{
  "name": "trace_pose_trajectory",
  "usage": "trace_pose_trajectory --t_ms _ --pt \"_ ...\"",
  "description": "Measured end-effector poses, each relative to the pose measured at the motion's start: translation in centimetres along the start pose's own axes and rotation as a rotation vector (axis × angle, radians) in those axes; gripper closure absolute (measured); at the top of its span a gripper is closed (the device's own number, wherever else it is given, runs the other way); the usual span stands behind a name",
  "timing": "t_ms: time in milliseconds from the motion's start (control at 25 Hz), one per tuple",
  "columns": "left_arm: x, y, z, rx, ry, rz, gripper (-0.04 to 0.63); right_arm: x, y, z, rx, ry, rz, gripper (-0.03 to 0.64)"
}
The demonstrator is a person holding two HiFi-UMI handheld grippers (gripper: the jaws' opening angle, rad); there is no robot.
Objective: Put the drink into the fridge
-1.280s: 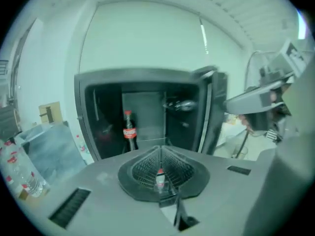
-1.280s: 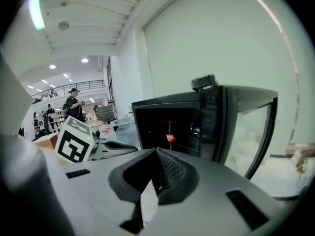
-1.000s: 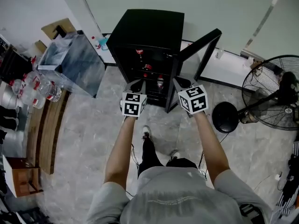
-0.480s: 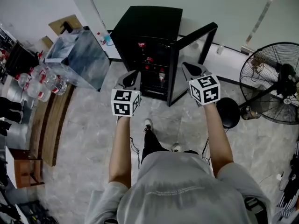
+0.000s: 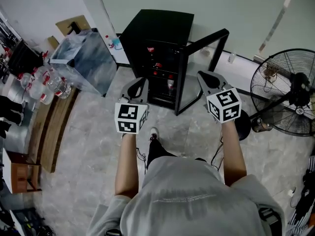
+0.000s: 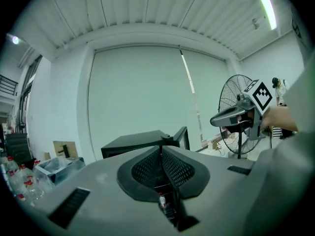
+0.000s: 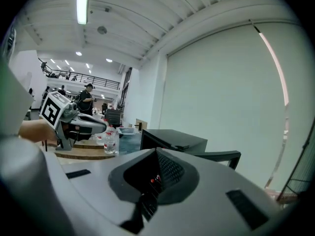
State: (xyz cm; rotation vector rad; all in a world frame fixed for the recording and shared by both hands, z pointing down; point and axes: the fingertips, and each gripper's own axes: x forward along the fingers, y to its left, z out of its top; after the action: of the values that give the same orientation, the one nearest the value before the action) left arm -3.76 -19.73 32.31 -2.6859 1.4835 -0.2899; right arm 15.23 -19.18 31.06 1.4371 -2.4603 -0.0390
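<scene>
- While both hang empty, the left gripper point(image 5: 139, 81) and right gripper point(image 5: 204, 75) have their fingers pressed together, so nothing needs carrying.
- Drinks point(image 5: 170, 84) seem already shelved inside the fridge point(image 5: 162, 26); push the door point(image 5: 209, 38) shut squarely.

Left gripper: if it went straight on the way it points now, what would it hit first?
Probably the open fridge: its shelves, where a bottle stands, lie dead ahead of the left gripper. Nothing shows in between, though depth is hard to judge.
</scene>
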Motion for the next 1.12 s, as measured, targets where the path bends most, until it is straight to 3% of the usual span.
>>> trace_pose_trajectory --t_ms 280,1120 --pt "-1.6 -1.1 1.4 0.001 -0.031 -0.007 0.574 -1.8 0.8 1.3 -0.028 -0.034 0.020 0.615" --pt "-0.2 -2.4 0.5 0.049 0.016 -0.034 0.574 -1.7 0.1 0.5 -0.031 -0.032 0.008 0.617"
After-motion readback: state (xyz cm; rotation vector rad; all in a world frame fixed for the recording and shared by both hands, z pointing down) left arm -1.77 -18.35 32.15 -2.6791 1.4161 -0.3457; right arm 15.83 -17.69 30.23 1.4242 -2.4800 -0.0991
